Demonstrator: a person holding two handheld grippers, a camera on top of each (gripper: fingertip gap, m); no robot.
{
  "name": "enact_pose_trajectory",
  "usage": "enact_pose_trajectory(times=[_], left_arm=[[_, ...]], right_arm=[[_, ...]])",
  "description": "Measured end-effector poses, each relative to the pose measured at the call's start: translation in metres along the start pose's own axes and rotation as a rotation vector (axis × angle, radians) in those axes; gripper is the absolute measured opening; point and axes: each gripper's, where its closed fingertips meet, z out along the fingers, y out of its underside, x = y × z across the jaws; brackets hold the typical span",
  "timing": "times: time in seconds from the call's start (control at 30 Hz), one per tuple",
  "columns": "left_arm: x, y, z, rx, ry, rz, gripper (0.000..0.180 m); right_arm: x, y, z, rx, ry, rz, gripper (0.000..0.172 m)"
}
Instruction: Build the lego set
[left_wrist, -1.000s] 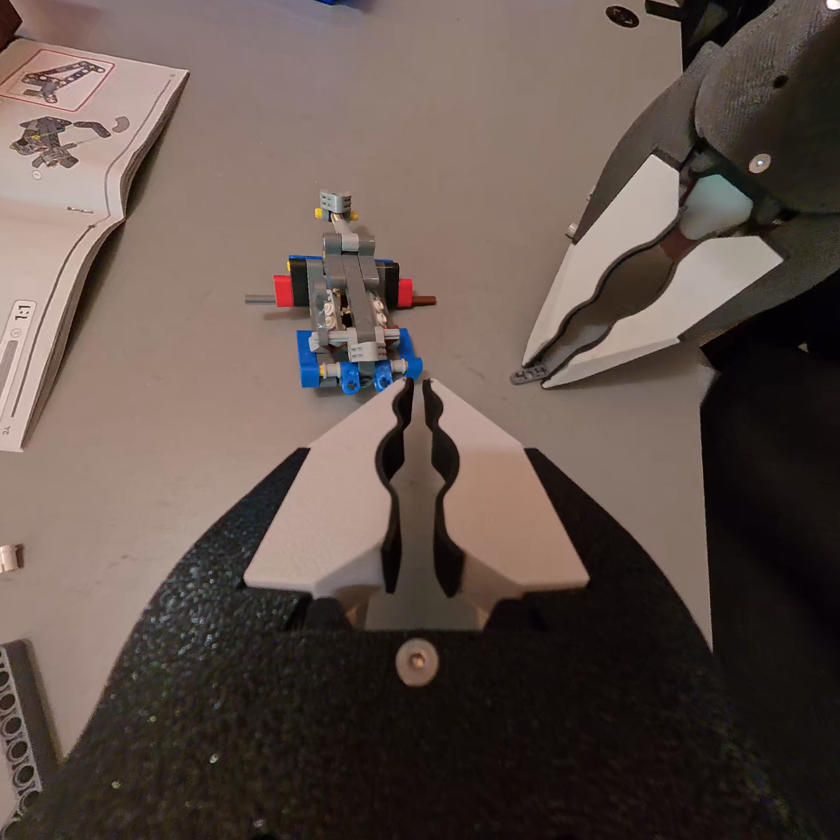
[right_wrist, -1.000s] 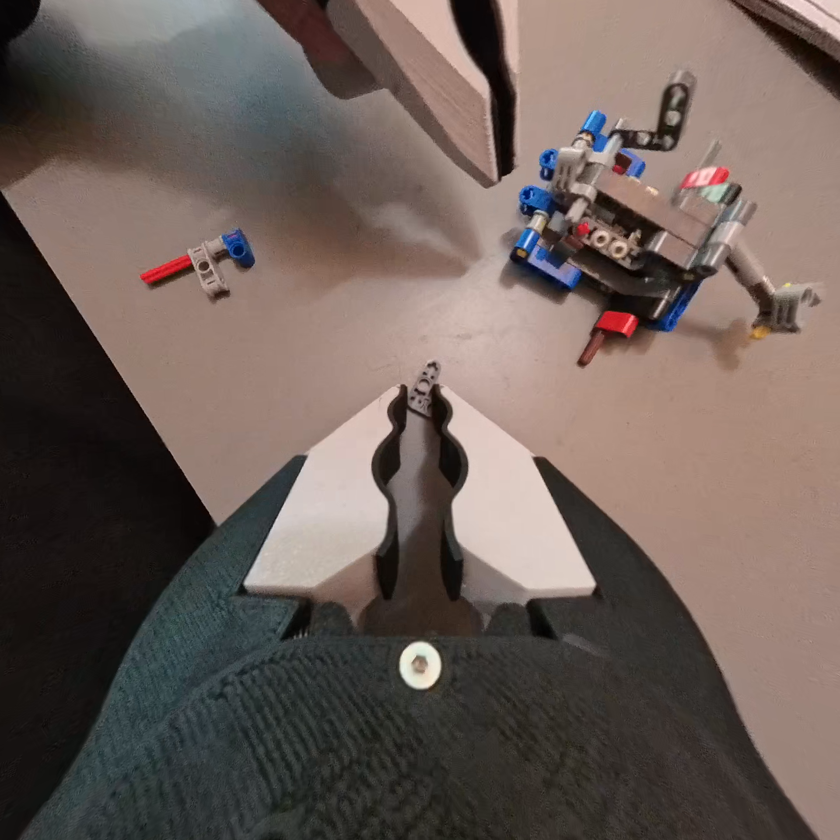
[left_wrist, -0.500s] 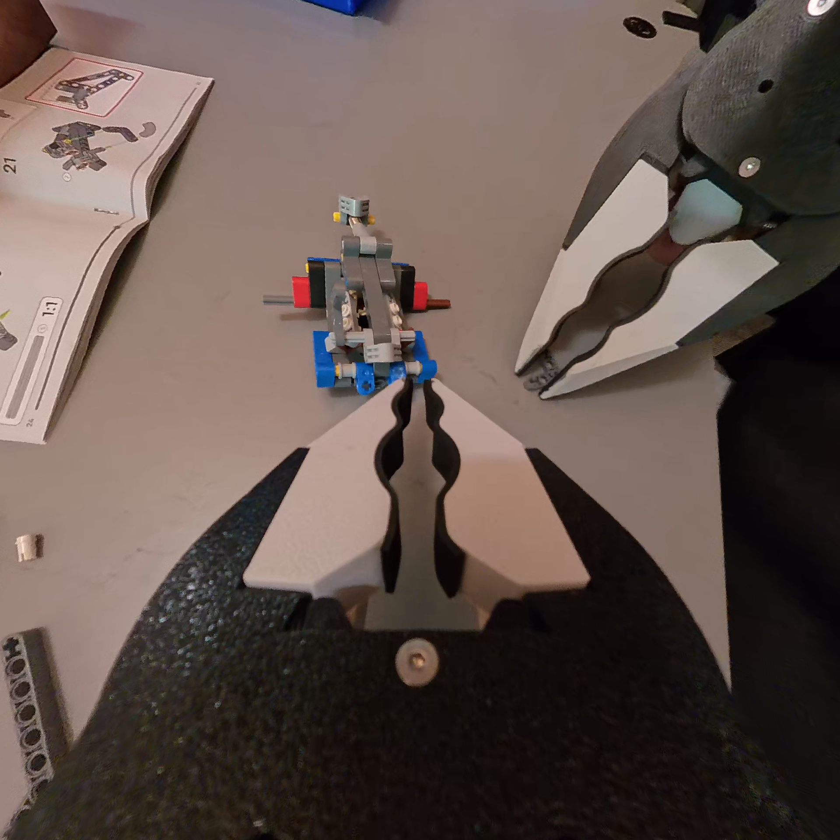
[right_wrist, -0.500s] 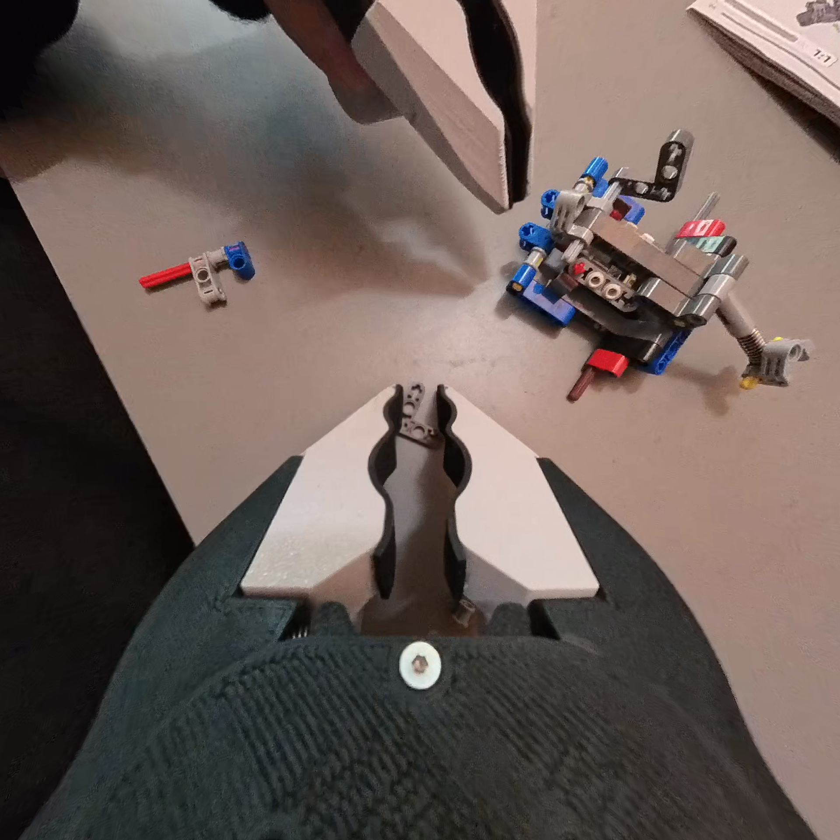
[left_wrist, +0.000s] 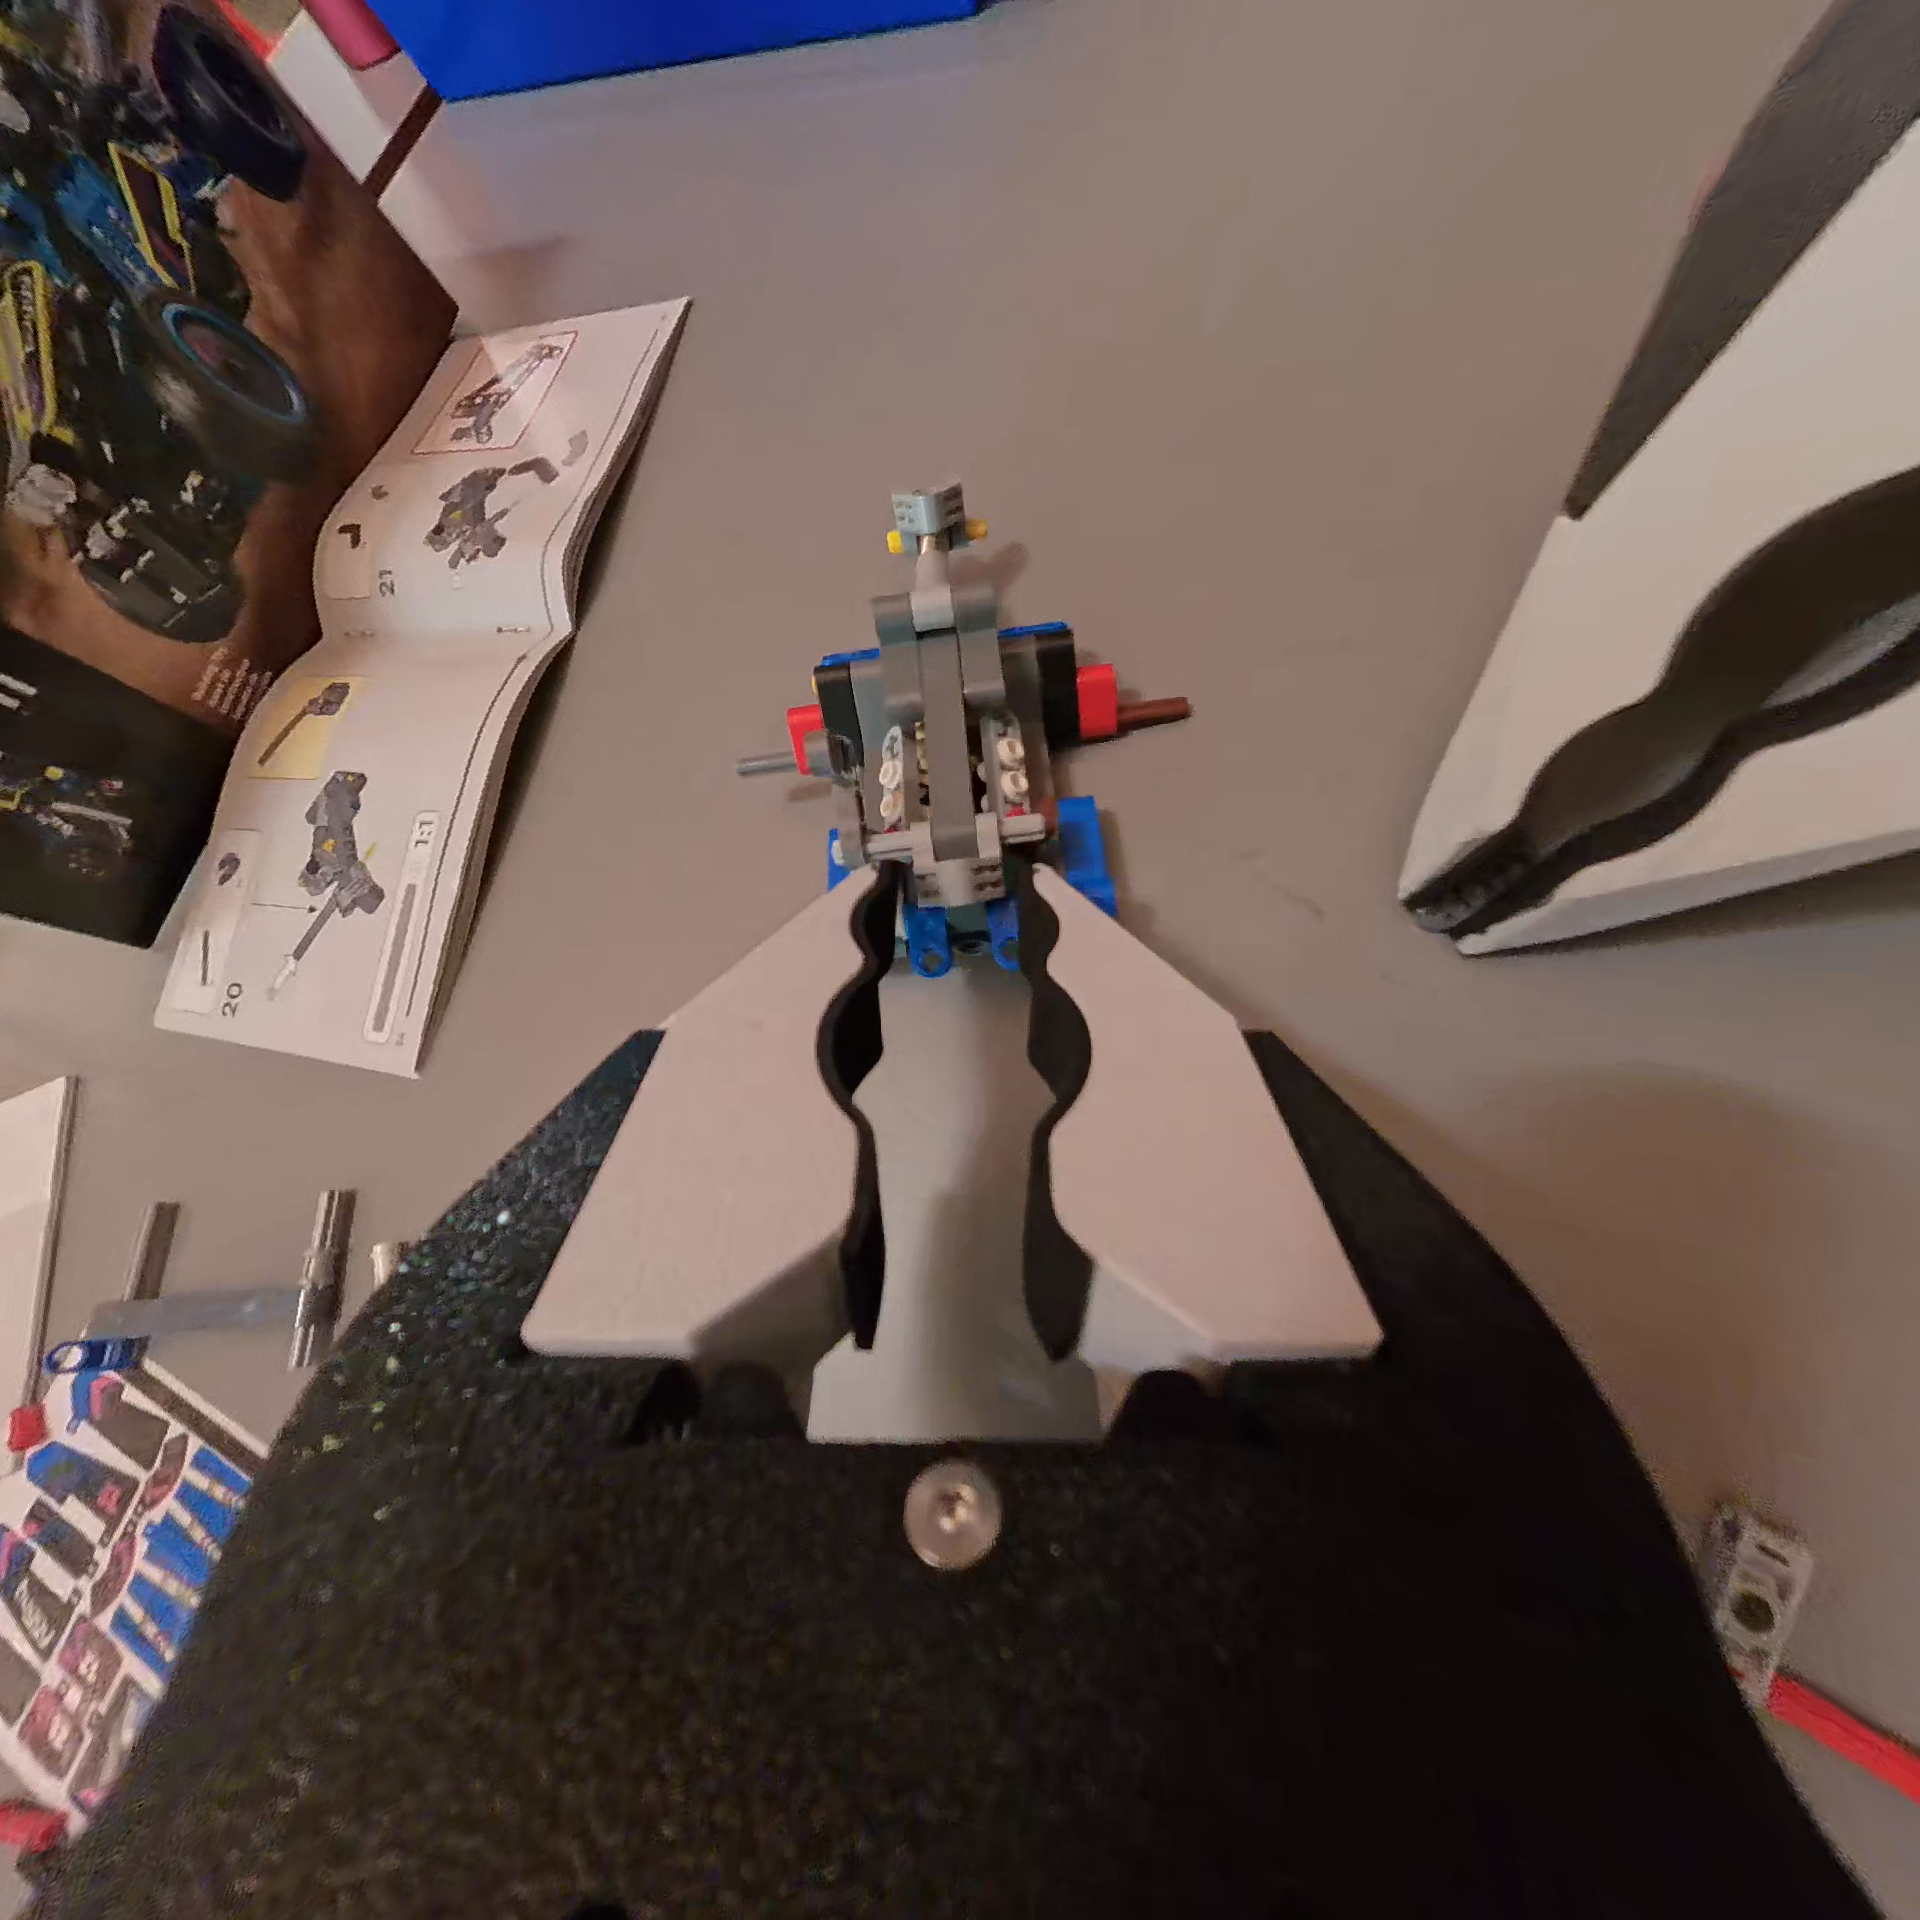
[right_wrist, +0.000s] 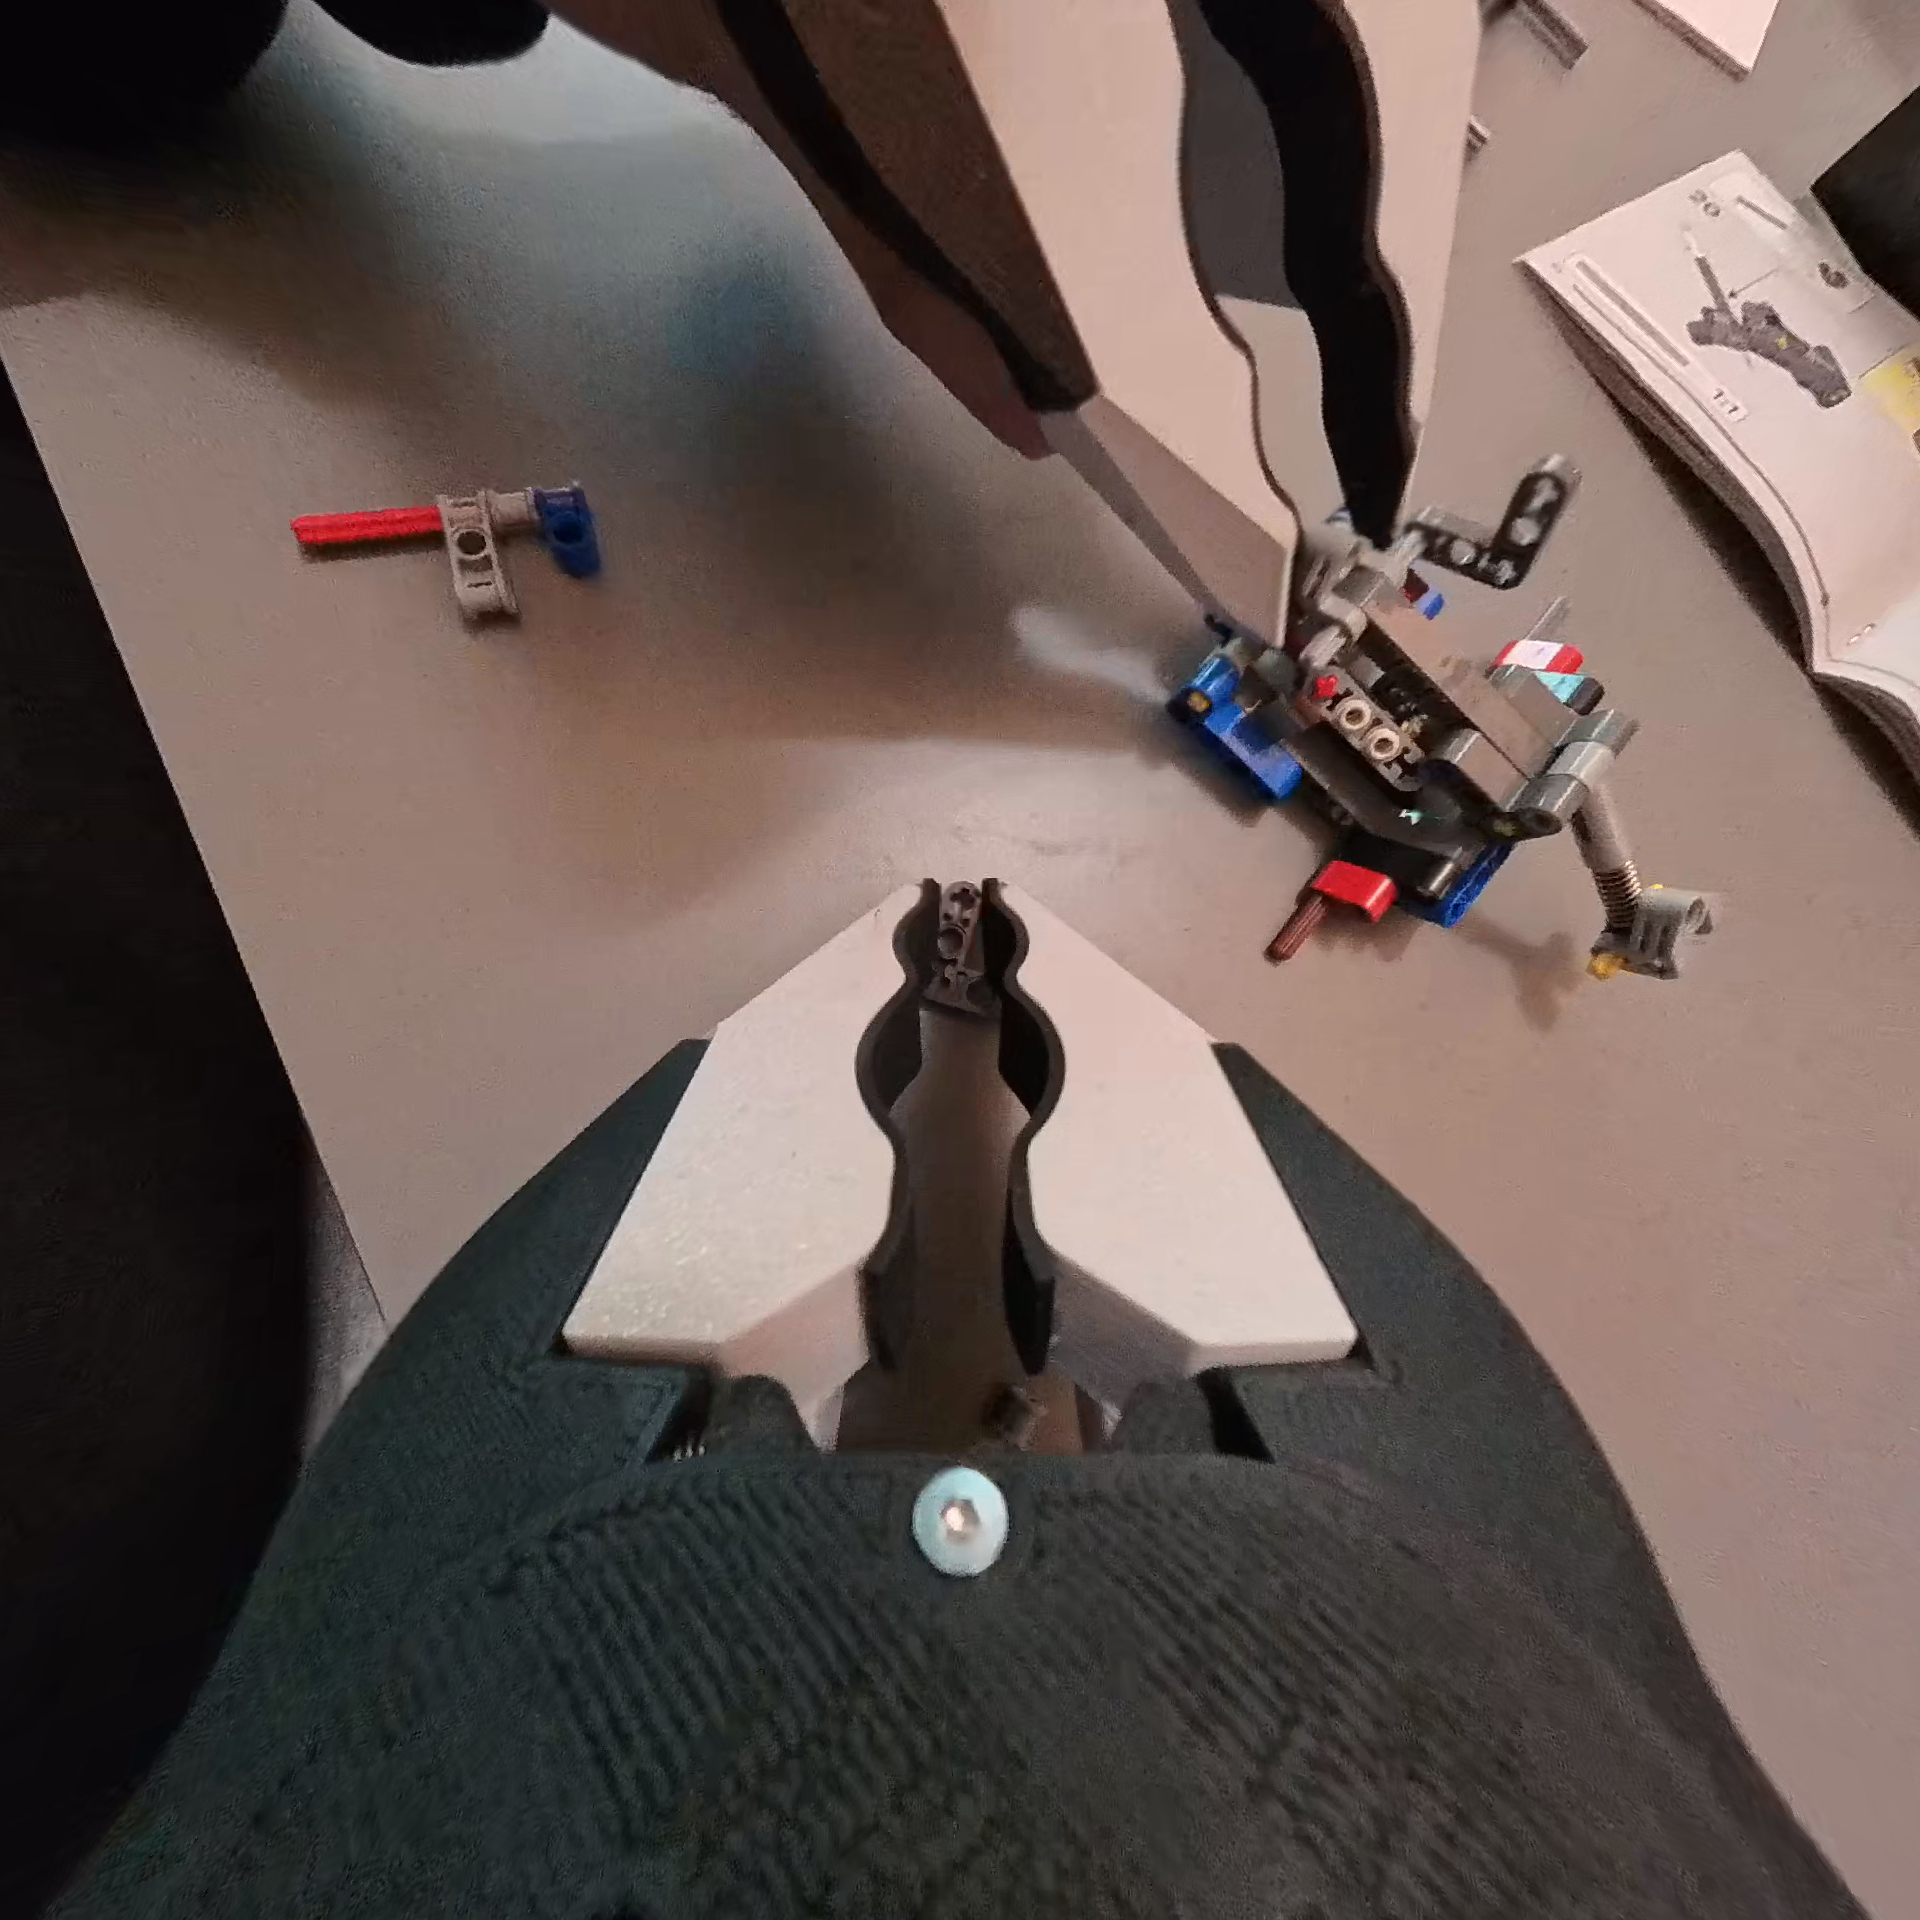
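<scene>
Brick model (left_wrist: 940, 769) stands between open left jaws; right grips dark beam (right_wrist: 961, 940).

Dim warm indoor light, soft shadows on table (right_wrist: 727, 831). Strong fisheye bend at edges. Slight motion blur; far corners out of focus.

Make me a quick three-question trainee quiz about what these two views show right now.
1. True or false: the right tool grips a small dark beam piece.
2. The left tool has its fingers on either side of the near end of which thing? A) brick model B) instruction booklet C) red axle piece
3. Fill in: the red axle piece lies on the ___, apart from the model.

Key: 1 true; 2 A; 3 table.
</scene>
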Motion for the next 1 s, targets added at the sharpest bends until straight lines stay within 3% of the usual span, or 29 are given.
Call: enact_pose_trajectory(times=[0.03,0.67,1.0], left_arm=[[-0.0009,0.0017,0.0017,-0.013,-0.011,-0.011,0.019],[-0.0025,0.0028,0.0057,0.020,-0.002,-0.051,0.013],[-0.0017,0.0048,0.0009,-0.072,-0.033,0.043,0.013]], right_arm=[[-0.0001,-0.0001,0.0000,0.002,0.005,-0.008,0.005],[-0.0038,-0.0008,-0.0001,0.036,-0.054,-0.006,0.005],[-0.0056,-0.0021,0.0008,0.014,-0.060,-0.039,0.005]])
